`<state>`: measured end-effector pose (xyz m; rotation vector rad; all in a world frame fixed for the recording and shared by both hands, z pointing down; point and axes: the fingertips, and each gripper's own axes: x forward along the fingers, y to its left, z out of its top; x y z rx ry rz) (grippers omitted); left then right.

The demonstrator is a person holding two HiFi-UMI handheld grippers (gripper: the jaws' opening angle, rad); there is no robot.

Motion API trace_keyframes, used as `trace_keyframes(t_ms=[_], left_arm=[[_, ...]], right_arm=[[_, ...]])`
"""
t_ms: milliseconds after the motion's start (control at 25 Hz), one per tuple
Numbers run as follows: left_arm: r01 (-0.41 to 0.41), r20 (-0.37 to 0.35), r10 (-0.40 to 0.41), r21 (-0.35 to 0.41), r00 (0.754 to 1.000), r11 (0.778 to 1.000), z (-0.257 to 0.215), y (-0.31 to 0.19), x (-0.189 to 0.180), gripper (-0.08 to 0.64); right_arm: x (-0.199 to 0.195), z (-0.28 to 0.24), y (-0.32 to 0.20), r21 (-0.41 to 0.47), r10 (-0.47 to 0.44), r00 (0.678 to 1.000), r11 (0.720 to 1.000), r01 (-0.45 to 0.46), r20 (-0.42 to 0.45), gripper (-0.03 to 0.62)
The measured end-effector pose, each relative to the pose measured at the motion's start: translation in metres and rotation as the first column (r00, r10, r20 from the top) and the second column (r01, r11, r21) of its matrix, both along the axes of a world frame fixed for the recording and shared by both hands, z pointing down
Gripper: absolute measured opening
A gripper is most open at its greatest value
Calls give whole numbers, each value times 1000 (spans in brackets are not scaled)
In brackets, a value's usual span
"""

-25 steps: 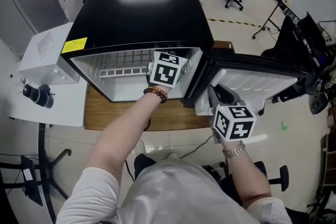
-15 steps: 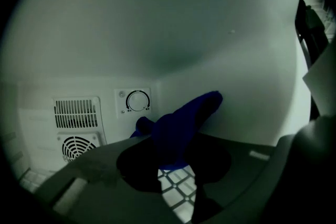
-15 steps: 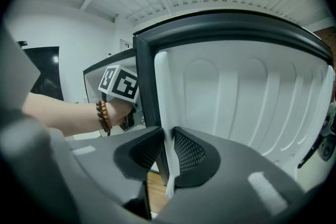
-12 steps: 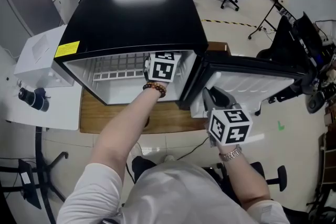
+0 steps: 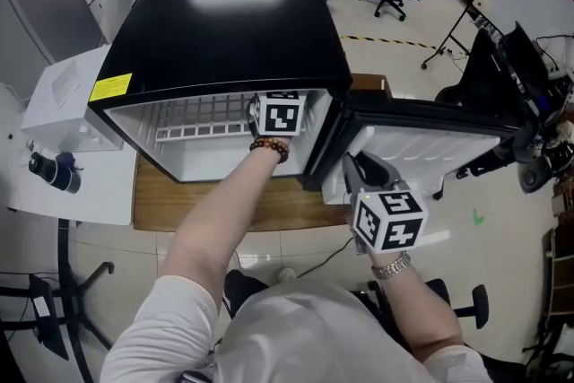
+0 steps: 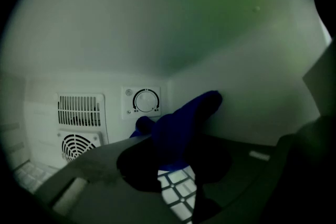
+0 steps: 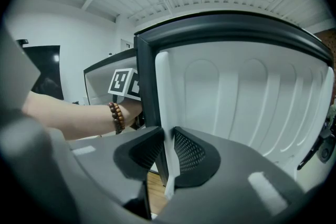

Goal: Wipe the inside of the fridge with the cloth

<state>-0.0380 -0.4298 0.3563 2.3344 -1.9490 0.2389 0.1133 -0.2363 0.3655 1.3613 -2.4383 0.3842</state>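
**Cloth at the fridge's back corner**

The left tool (image 6: 168, 162) reaches inside the fridge (image 5: 224, 22), its jaws closed on the blue cloth (image 6: 181, 126); the cloth bunches up between them, its tip against the right wall, just beside the dial (image 6: 144, 100) on the back wall; 2 vents (image 6: 79, 110) sit left of the dial; a wire shelf (image 5: 202, 117) lies below the tool. The right tool (image 7: 169, 157) clamps narrowly on the white inner edge of the open door (image 5: 430, 143); the fridge stands on a wooden surface (image 5: 224, 206).
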Motion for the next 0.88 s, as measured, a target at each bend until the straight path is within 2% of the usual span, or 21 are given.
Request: trace_keyframes(t_ms=[240, 480, 680, 880], left_arm=[[26, -20, -25, 31, 999, 999, 3, 1, 0, 123], [30, -29, -28, 64, 999, 998, -4, 25, -8, 123], [19, -48, -16, 60, 999, 998, -6, 54, -17, 124], [-19, -47, 21, 59, 999, 998, -11, 99, -25, 124]], right_arm=[[0, -2, 1, 9, 2, 1000, 1000, -2, 7, 72], [2, -32, 17, 123, -5, 1000, 992, 1, 29, 74], [-23, -65, 47, 265, -123, 992, 958, 110, 31, 74], [-69, -52, 55, 190, -257, 965, 951, 243, 55, 78]])
